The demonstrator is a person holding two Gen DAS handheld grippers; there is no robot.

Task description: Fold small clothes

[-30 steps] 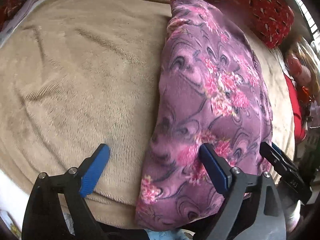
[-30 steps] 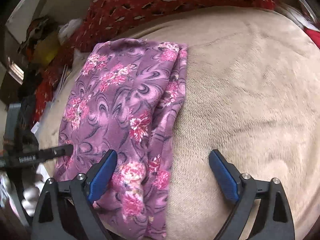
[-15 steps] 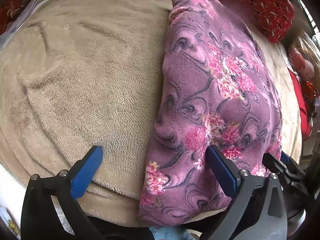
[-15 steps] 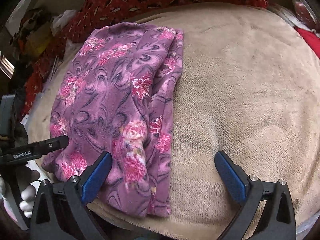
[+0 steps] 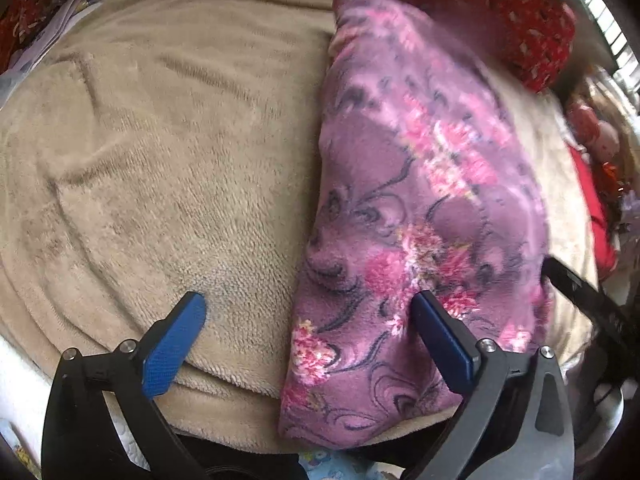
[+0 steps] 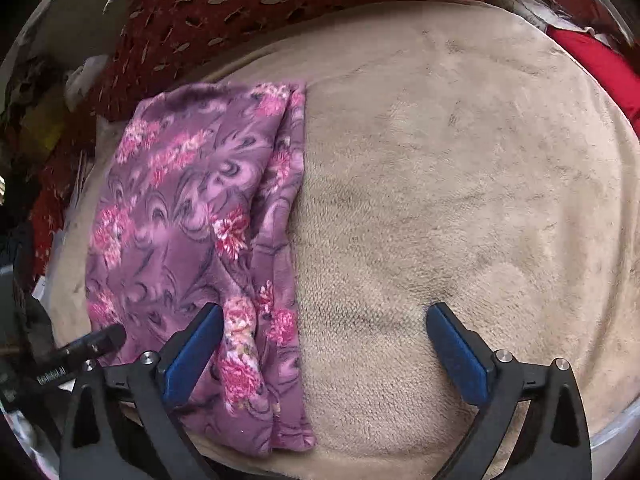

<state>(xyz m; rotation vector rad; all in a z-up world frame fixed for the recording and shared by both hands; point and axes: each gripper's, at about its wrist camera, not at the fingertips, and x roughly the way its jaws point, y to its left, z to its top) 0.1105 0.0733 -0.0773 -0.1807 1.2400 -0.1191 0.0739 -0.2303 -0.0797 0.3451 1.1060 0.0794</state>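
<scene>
A purple fleece garment with pink flowers (image 5: pixel 424 208) lies folded into a long strip on the beige blanket (image 5: pixel 168 152); it also shows in the right wrist view (image 6: pixel 200 220). My left gripper (image 5: pixel 308 340) is open and empty, its jaws spanning the strip's near left edge, right finger over the cloth. My right gripper (image 6: pixel 324 348) is open and empty, its left finger over the strip's near right edge. The left gripper's finger tip (image 6: pixel 100 340) shows at the strip's left side in the right wrist view, and the right gripper's finger (image 5: pixel 576 284) shows in the left wrist view.
A red patterned pillow (image 6: pixel 280 12) lies behind the blanket. Red cloth (image 6: pixel 600 64) and clutter sit at the right; papers (image 5: pixel 52 36) and clutter at the left. The blanket's front edge (image 5: pixel 224 404) drops off close below the grippers.
Both grippers have pulled back toward the near edge of the blanket, still open. The garment lies where it was.
</scene>
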